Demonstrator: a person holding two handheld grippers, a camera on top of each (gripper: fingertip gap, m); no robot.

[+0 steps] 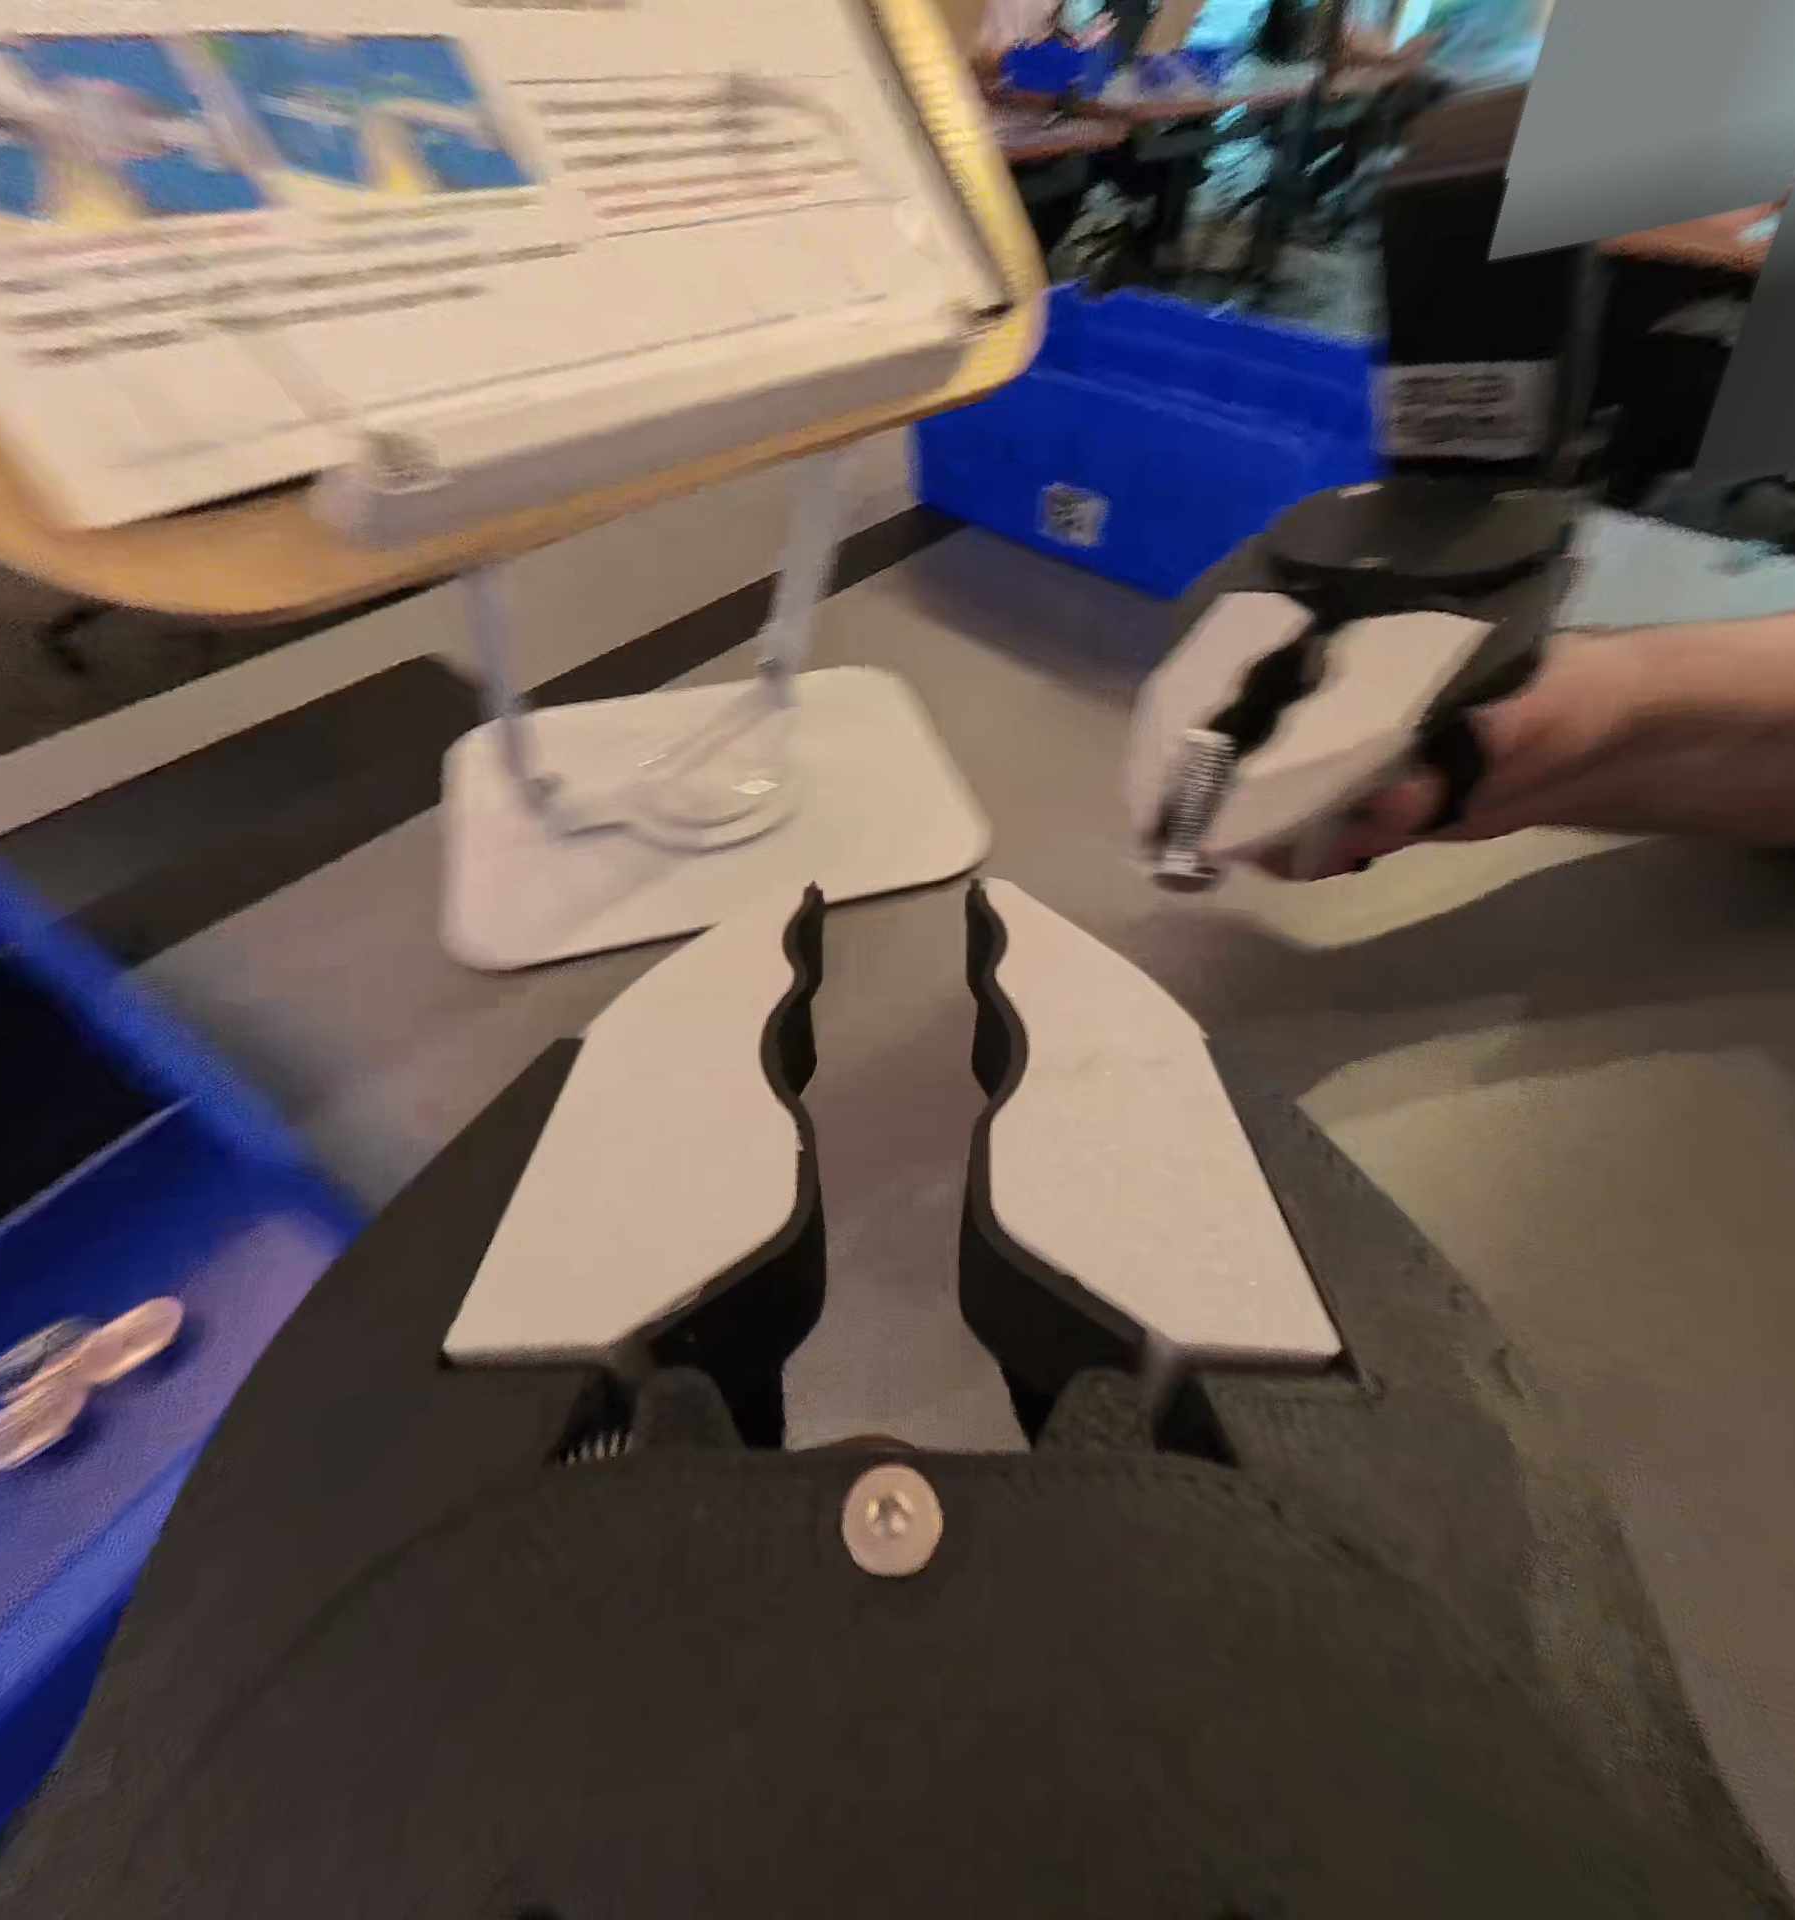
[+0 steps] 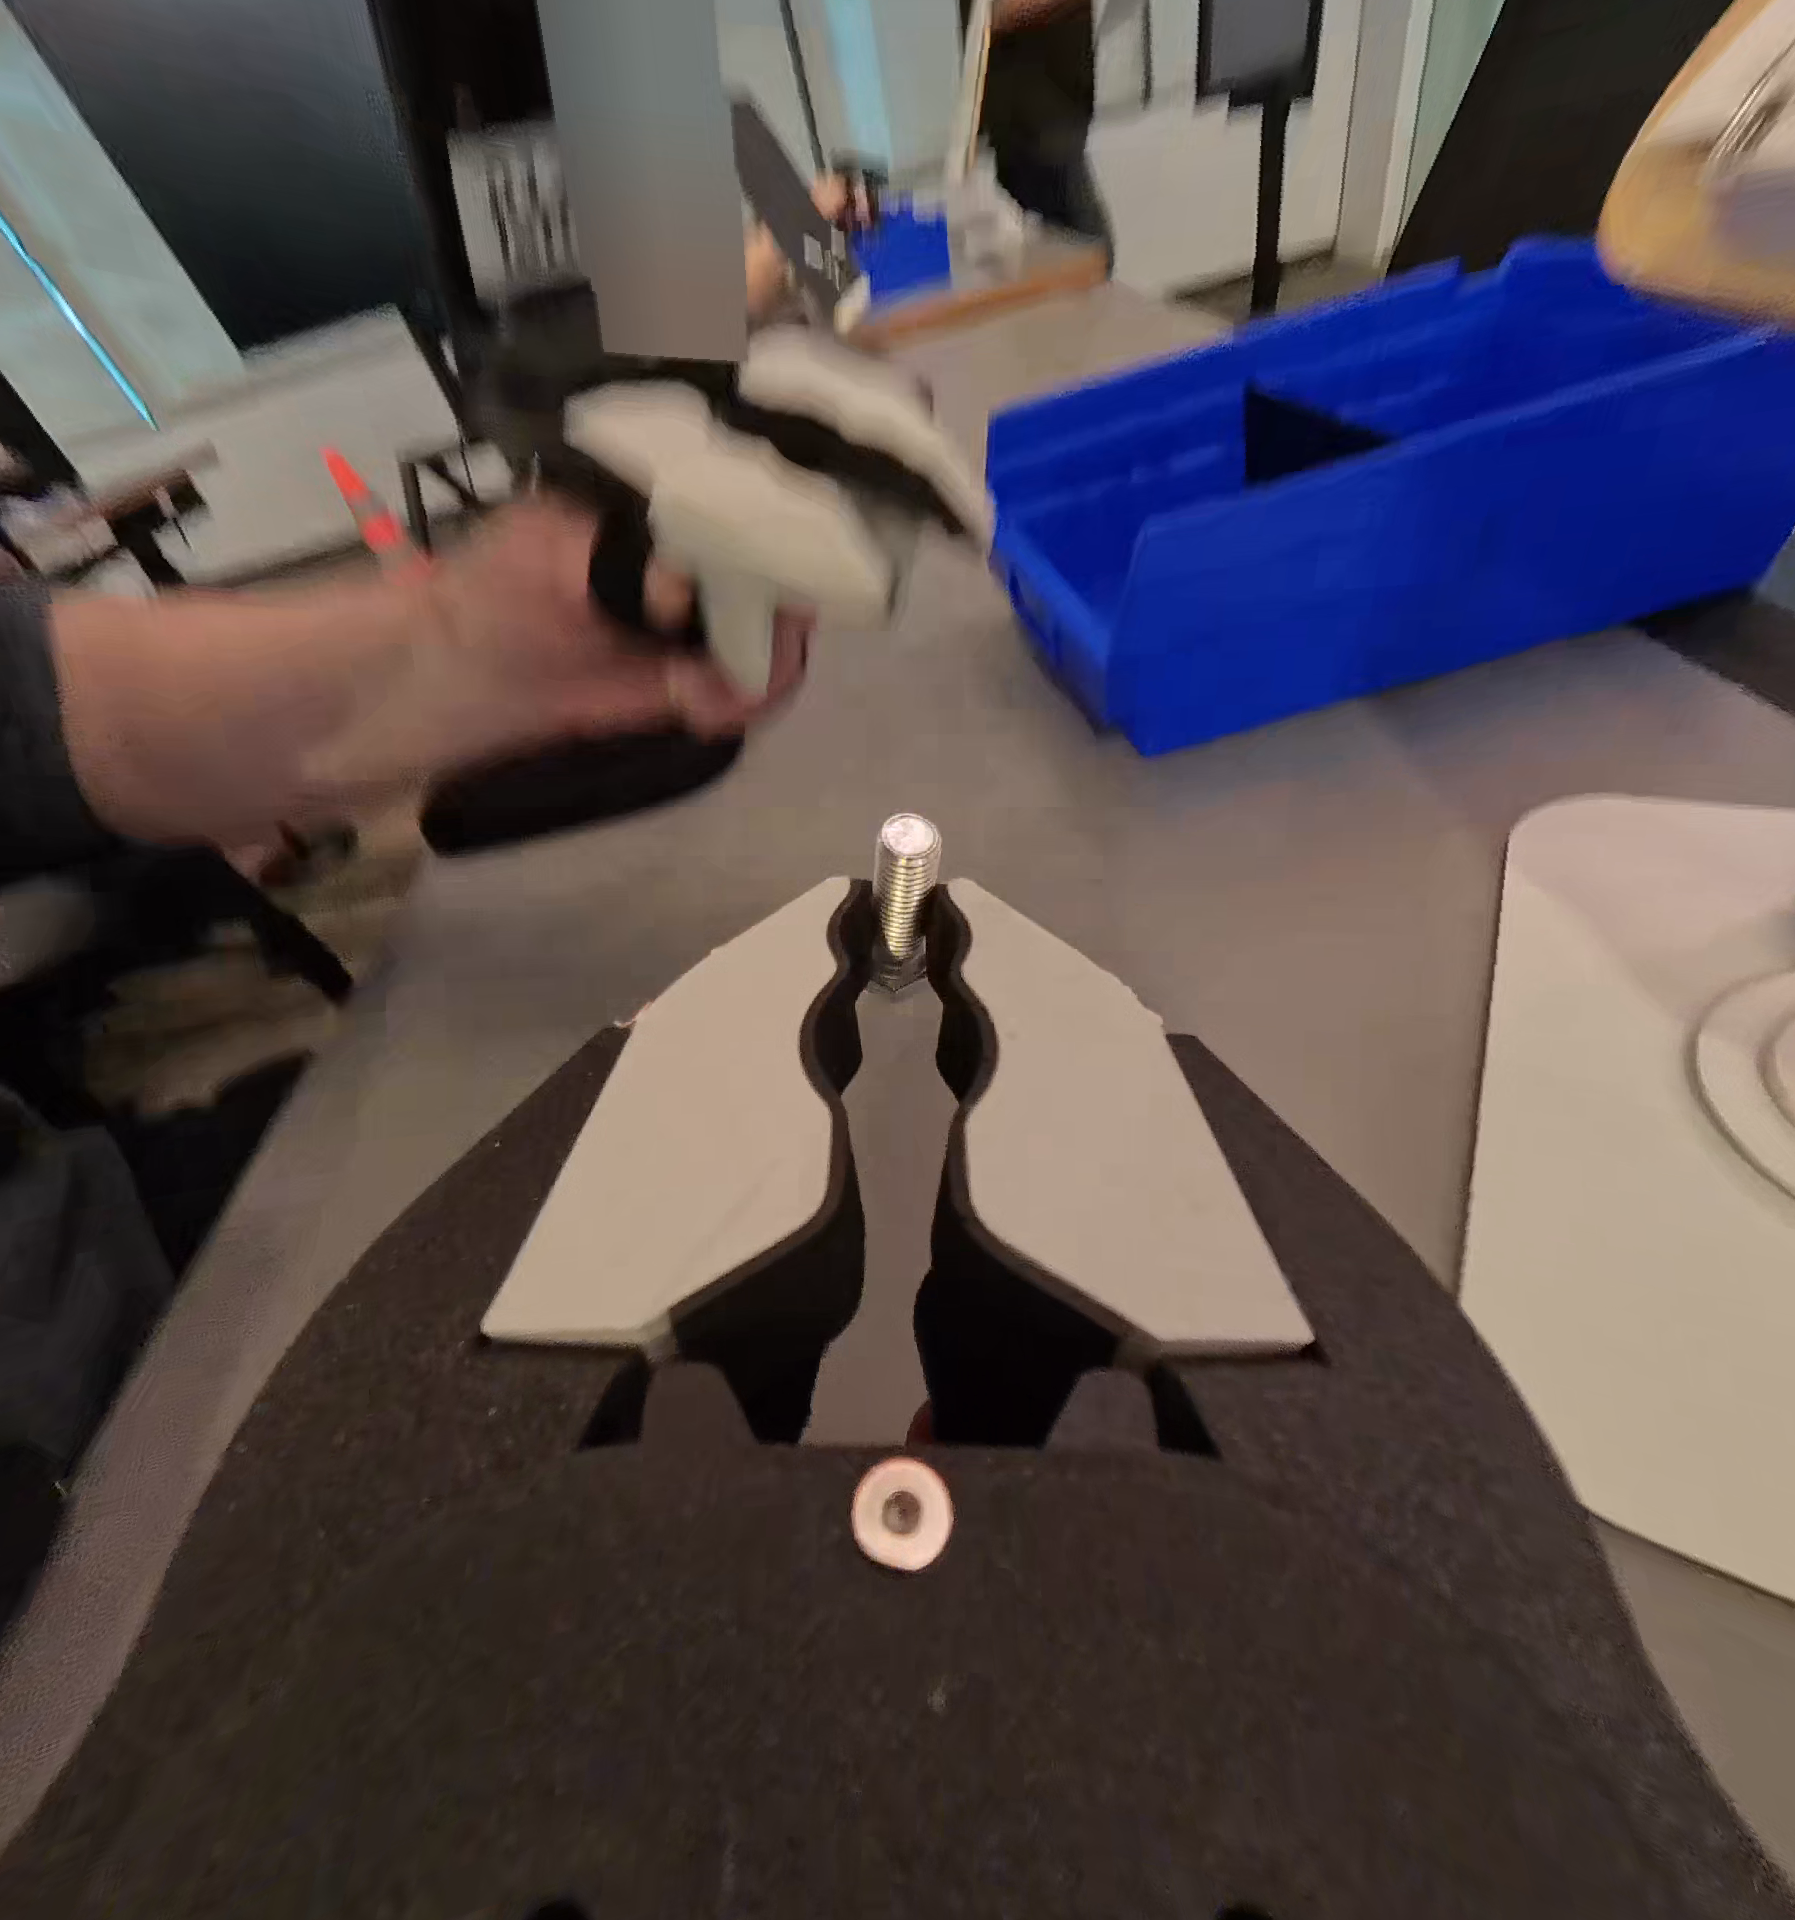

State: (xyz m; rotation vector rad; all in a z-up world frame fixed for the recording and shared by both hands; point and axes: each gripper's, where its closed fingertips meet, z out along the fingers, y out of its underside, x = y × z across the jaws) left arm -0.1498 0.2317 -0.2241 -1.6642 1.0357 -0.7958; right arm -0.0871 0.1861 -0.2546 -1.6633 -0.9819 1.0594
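The right hand-held gripper (image 2: 895, 914) points forward and low over the grey tabletop (image 2: 1236, 935), its jaws narrowed onto a silver bolt (image 2: 903, 894). The bolt's threaded shank sticks out past the fingertips, its flat end facing away, and its hex head sits just inside the tips between the black wavy pads (image 2: 950, 935), which press on it from both sides. In the left wrist view the same gripper (image 1: 1199, 800) shows at the far right, tilted down toward the tabletop with the bolt (image 1: 1189, 805) hanging at its tip, and the right hand (image 1: 1651, 748) wraps its black grip from the right, forearm level above the surface. The left hand-held gripper (image 1: 893, 904) is held level above the tabletop with its jaws partly apart and only bare tabletop between them; its tips stand just short of the near edge of a white stand base (image 1: 872, 810). In the right wrist view this gripper (image 2: 934, 468) is blurred, raised at the far left, and the left hand (image 2: 457, 675) grips it from below with the wrist reaching in from the left. A board with printed sheets (image 1: 457, 260) tilts on the stand. A blue bin (image 1: 1132, 447) lies far right of the stand; another blue bin (image 1: 93, 1455) at the near left has coin-like discs (image 1: 72, 1371) in it.
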